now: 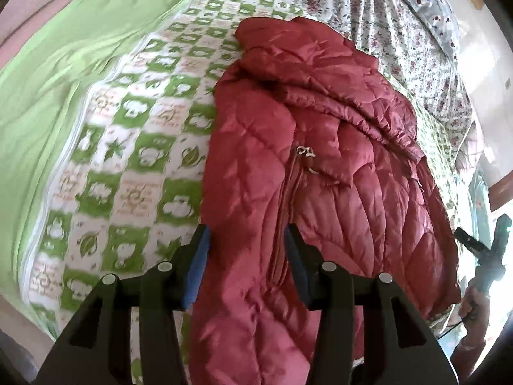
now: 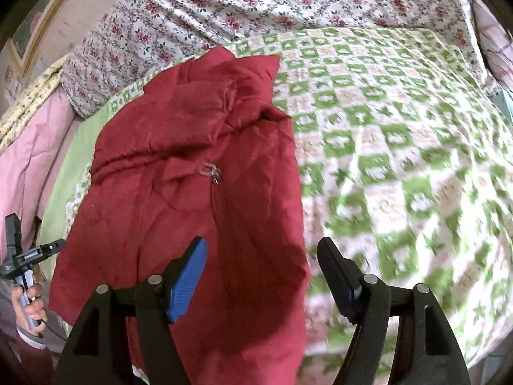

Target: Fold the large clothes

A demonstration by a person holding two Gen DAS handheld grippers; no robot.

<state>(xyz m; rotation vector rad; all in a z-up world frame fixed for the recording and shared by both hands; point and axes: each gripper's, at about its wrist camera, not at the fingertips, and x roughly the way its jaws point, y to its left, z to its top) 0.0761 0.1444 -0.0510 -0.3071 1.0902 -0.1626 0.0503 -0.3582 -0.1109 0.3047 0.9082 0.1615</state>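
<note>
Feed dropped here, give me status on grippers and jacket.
Left gripper open, empty. Right gripper open, empty. Red quilted jacket lying zipped on checked blanket. Nothing in the way.

We see a bed taking up nearly the whole view, spread with a green-and-white checked blanket (image 2: 384, 102) printed with leaves and flowers. Toward twelve o'clock a floral sheet (image 2: 224, 3) with small red roses covers the far end, and at nine o'clock in the right wrist view a pink quilt (image 2: 29, 154) lies beside a plain green cloth (image 1: 64, 73). Bright daylight washes in at three o'clock in the left wrist view, near a pale wall (image 1: 481, 51).
</note>
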